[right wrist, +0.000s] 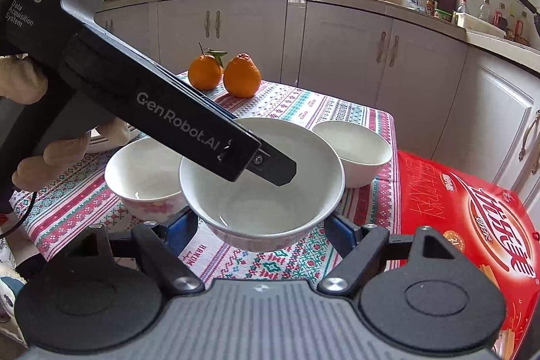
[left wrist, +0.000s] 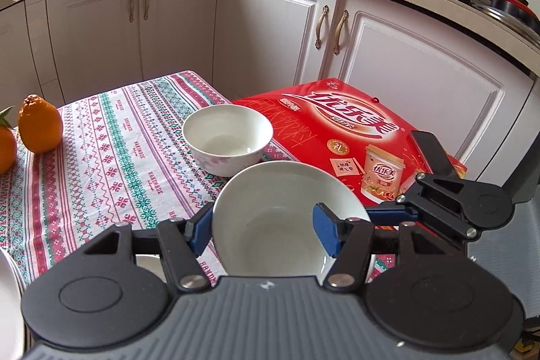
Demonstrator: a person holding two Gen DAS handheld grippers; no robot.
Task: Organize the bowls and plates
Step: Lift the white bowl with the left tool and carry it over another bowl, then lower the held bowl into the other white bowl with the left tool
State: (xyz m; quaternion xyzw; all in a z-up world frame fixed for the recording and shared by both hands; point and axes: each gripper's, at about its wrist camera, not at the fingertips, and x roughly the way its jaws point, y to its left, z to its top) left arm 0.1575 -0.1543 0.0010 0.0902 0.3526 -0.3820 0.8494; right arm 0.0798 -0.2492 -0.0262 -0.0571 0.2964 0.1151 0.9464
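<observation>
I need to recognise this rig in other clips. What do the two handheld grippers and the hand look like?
Both grippers, left and right, have grey ribbed bodies, black round hubs, black link arms and blue pads. The left gripper's side reads GenRobot.AI and DAS. The hand wears a cream glove.

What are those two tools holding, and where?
Both grip one white bowl: the left tool pinches its rim wall, the right tool clamps its lower sides.

The left gripper (left wrist: pixel 263 233), with black linkage arms and blue pads, is pointing downward and clamping its fingers on both sides of a white bowl. The right gripper (right wrist: pixel 258 226) is doing the same. A light-gloved hand (right wrist: pixel 54 137) is gripping the left handle.
</observation>
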